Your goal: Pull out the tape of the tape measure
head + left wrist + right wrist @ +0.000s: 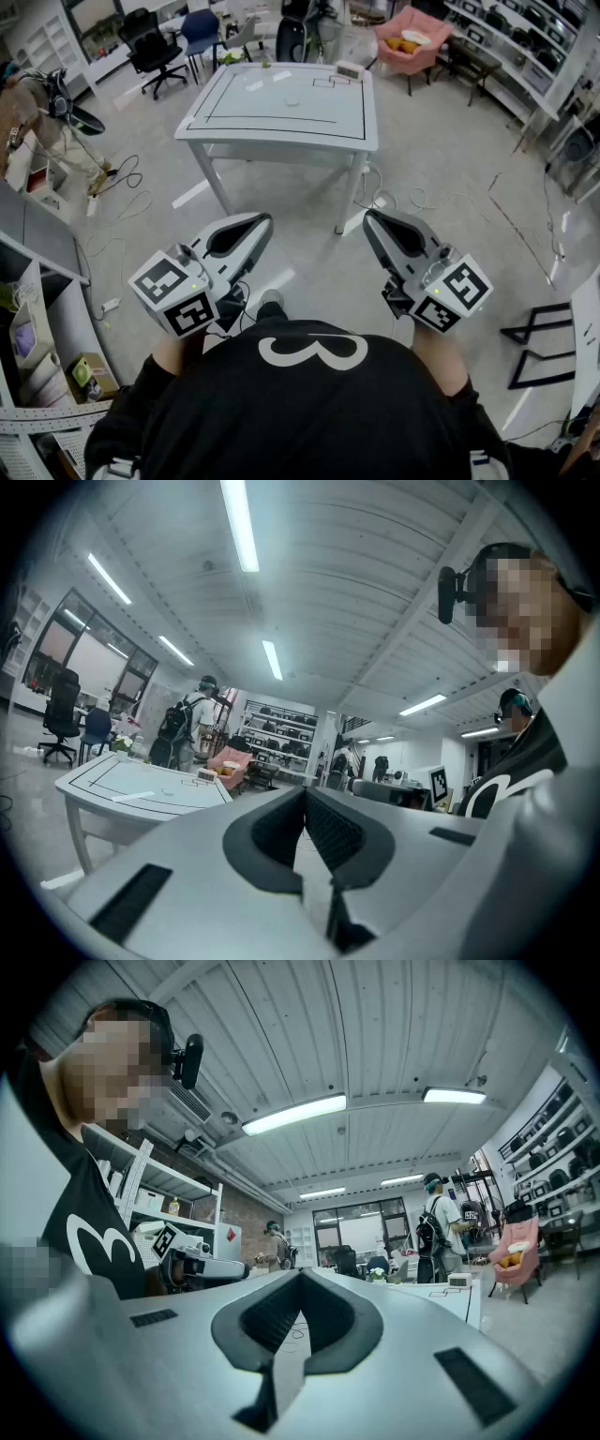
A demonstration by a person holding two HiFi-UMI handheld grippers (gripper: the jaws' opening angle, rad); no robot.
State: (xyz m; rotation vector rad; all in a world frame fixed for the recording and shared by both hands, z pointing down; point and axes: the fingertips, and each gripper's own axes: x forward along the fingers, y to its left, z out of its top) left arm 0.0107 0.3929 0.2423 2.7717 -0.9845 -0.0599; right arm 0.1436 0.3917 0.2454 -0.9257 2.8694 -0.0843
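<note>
I stand on the floor a step back from a white table (281,117) marked with black lines. On it lie a small pale round object (292,101) and a small grey box (349,69); I cannot tell which is the tape measure. My left gripper (265,221) is held low in front of the body, jaws shut and empty. My right gripper (367,217) is level with it, also shut and empty. In the left gripper view the jaws (305,790) meet, with the table (141,789) far to the left. The right gripper's jaws (300,1272) meet in its own view too.
Cables (122,178) trail over the floor at left beside grey shelving (47,309). Office chairs (150,47) and a pink armchair (412,37) stand beyond the table. A black stand (544,347) is at right. A person with a backpack (183,726) stands behind the table.
</note>
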